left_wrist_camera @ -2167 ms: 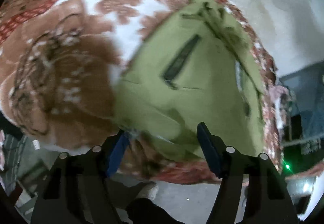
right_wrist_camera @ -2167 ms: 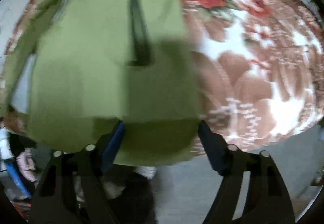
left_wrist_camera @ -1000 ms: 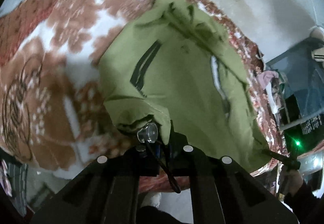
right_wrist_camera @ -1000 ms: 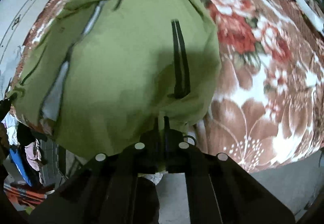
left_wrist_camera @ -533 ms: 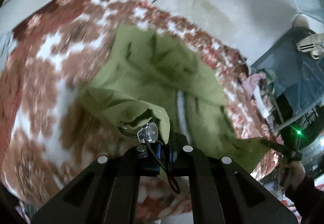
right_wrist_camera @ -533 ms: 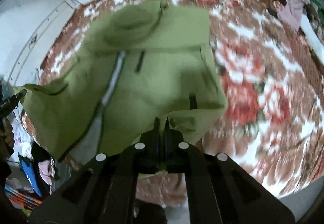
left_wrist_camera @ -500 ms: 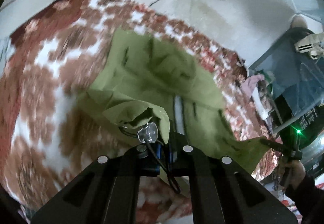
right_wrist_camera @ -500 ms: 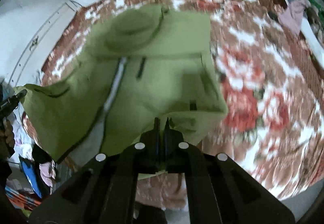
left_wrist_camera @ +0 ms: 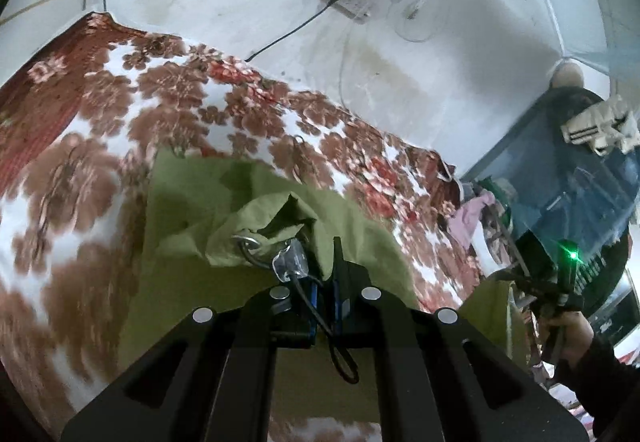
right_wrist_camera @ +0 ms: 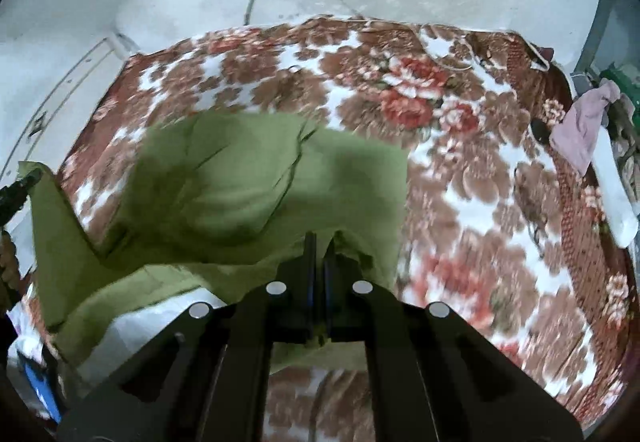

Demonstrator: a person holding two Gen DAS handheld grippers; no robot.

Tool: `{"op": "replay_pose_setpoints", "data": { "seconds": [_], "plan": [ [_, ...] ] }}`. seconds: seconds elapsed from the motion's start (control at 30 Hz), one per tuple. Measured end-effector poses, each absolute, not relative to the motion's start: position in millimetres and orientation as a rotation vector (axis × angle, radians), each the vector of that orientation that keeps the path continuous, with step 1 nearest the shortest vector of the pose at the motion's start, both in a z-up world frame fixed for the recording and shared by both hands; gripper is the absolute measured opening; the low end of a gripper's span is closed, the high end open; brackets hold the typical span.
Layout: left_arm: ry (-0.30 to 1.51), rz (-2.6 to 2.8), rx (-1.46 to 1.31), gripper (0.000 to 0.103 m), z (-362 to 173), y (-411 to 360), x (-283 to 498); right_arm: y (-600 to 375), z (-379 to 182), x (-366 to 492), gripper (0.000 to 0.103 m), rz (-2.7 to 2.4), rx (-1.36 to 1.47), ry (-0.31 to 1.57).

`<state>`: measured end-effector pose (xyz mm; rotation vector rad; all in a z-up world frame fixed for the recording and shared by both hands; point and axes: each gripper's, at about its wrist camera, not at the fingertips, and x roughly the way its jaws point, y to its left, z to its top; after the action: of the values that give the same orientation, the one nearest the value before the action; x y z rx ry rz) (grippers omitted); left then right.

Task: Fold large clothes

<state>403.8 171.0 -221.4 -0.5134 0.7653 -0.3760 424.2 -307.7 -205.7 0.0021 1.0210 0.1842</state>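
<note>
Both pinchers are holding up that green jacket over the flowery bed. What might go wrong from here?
The left gripper pinches a bunched hem corner beside a dangling drawstring toggle, which might snag or slip free. The right gripper holds only a thin edge of the green jacket, so the cloth could pull out. The far part already lies rumpled on the floral blanket, so the fold may land crooked.

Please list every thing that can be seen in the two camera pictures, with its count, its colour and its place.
jacket: one, olive green, partly lifted off the blanket
floral blanket: one, brown, red and white, spread under the jacket
wall socket: one, white, on the wall with a dark cable
pink cloth: one, at the blanket's far right edge
left gripper: black, closed on the jacket's hem
right gripper: black, closed on the jacket's hem
</note>
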Motion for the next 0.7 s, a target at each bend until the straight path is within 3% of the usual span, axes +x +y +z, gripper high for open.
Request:
{"op": "replay_pose_setpoints", "data": {
  "seconds": [0.33,0.6,0.7],
  "plan": [
    [0.916,-0.353,-0.462,0.004,-263,178,600,-312,-273,606,0.004,0.127,-0.086,1.097],
    [1.129,-0.229,-0.407,0.005,-360,180,715,-315,-368,714,0.004,0.124,-0.161,1.226],
    [1.176,-0.198,-0.367,0.011,-387,181,731,-321,-396,740,0.004,0.111,-0.190,1.281]
  ]
}}
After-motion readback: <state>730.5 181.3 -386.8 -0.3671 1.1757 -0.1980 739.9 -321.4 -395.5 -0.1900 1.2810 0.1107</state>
